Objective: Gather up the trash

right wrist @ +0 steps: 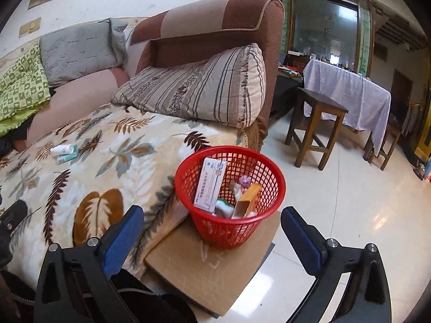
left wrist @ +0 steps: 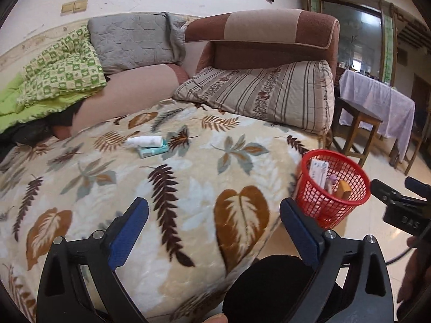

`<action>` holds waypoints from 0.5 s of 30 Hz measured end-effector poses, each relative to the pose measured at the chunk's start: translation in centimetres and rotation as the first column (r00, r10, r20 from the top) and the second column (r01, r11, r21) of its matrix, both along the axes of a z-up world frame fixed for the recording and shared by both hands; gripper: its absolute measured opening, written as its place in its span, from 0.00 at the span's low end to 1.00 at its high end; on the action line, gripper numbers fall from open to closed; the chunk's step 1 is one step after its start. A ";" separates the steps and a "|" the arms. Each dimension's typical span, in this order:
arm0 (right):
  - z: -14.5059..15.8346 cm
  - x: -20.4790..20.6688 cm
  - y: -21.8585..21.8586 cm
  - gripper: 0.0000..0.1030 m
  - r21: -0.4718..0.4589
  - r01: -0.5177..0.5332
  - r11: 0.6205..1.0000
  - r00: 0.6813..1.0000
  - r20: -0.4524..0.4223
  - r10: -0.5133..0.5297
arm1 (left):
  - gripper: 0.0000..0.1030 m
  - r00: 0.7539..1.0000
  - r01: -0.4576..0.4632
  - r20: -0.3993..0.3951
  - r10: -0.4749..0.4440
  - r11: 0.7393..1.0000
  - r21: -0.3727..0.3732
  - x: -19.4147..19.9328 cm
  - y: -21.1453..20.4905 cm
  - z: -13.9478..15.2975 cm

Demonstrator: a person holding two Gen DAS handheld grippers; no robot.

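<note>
A white bottle (left wrist: 145, 141) and a teal tissue pack (left wrist: 153, 150) lie together on the leaf-patterned blanket (left wrist: 188, 177), far ahead of my left gripper (left wrist: 214, 207), which is open and holds nothing. The same bottle (right wrist: 62, 149) and teal pack (right wrist: 68, 157) show at the left in the right wrist view. A red mesh basket (right wrist: 269, 167) stands on a low brown board (right wrist: 204, 266) beside the sofa, holding a white box (right wrist: 210, 185), an orange box (right wrist: 249, 199) and other small items. My right gripper (right wrist: 212, 214) is open, just in front of the basket.
A striped cushion (left wrist: 269, 94), a grey pillow (left wrist: 132, 43) and a green checked quilt (left wrist: 62, 70) line the sofa back. A wooden stool (right wrist: 315, 129) and a table under a lilac cloth (right wrist: 347, 91) stand on the tiled floor to the right.
</note>
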State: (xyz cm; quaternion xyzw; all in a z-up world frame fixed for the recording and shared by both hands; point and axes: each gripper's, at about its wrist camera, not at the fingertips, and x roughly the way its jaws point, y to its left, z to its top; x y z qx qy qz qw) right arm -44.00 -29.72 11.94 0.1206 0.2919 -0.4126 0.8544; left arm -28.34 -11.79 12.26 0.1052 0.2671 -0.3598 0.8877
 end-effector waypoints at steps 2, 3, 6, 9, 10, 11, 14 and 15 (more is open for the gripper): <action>0.0 0.0 0.4 1.00 -0.017 -0.001 1.000 1.000 -0.019 0.001 | 0.95 1.000 -0.002 0.009 0.002 1.000 -0.014 -0.2 0.2 0.2; -0.1 0.0 0.5 1.00 -0.016 -0.004 1.000 1.000 -0.029 0.003 | 0.95 1.000 -0.010 0.023 0.010 1.000 -0.009 -0.5 0.1 0.4; 0.0 0.1 0.6 1.00 -0.007 0.003 1.000 1.000 -0.031 -0.003 | 0.96 0.999 0.002 0.054 -0.003 1.000 0.022 -1.3 -0.4 0.6; -0.1 0.5 0.8 1.00 -0.010 0.007 1.000 0.999 -0.036 -0.007 | 0.96 0.998 -0.021 0.063 0.020 1.000 0.016 -1.7 -0.3 0.5; -0.1 0.6 0.8 1.00 -0.012 0.006 1.000 0.999 -0.039 -0.007 | 0.96 0.998 -0.025 0.058 0.025 1.000 0.011 -1.7 -0.3 0.5; -0.2 0.8 0.9 1.00 -0.012 0.003 1.000 0.999 -0.042 -0.004 | 0.96 0.999 -0.026 0.046 0.026 1.000 -0.001 -1.5 -0.1 0.4; -0.4 1.1 0.9 1.00 -0.008 -0.004 1.000 0.999 -0.048 0.004 | 0.96 0.998 -0.059 0.036 0.059 0.998 -0.002 -0.9 0.0 0.2; -0.6 1.2 0.8 1.00 -0.005 -0.004 1.000 0.998 -0.055 0.004 | 0.96 0.997 -0.067 0.034 0.067 0.998 0.001 -0.8 -0.1 0.1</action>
